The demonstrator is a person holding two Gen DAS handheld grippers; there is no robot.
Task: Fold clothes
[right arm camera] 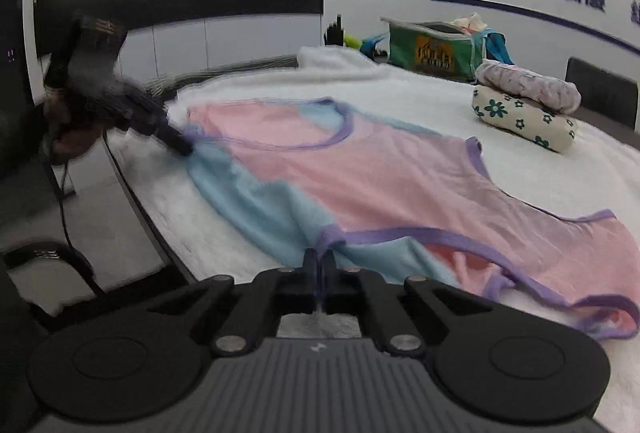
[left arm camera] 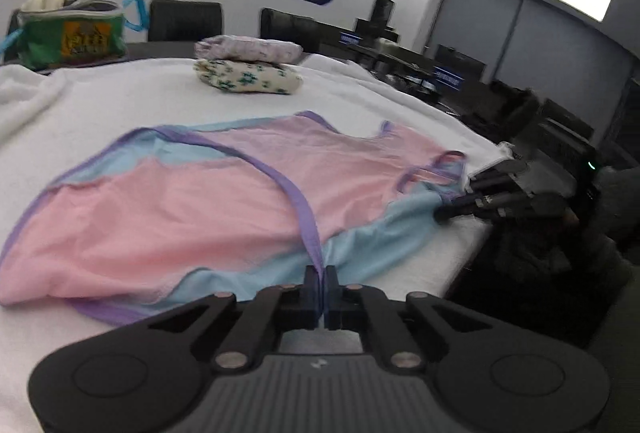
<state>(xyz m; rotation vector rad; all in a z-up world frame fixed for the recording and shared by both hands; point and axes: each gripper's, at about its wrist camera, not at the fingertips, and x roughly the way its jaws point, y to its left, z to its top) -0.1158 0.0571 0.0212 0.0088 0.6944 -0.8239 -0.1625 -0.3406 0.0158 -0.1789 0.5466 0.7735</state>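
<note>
White towelling covers the desk, and a pink and blue top with purple trim lies spread flat on it. Both tongs are clenched on the near edge of the top: the left tongs pinch a purple strap, and the right tongs pinch another trimmed corner well apart along the same edge. Two folded garments are stacked beyond, near a green bag.
</note>
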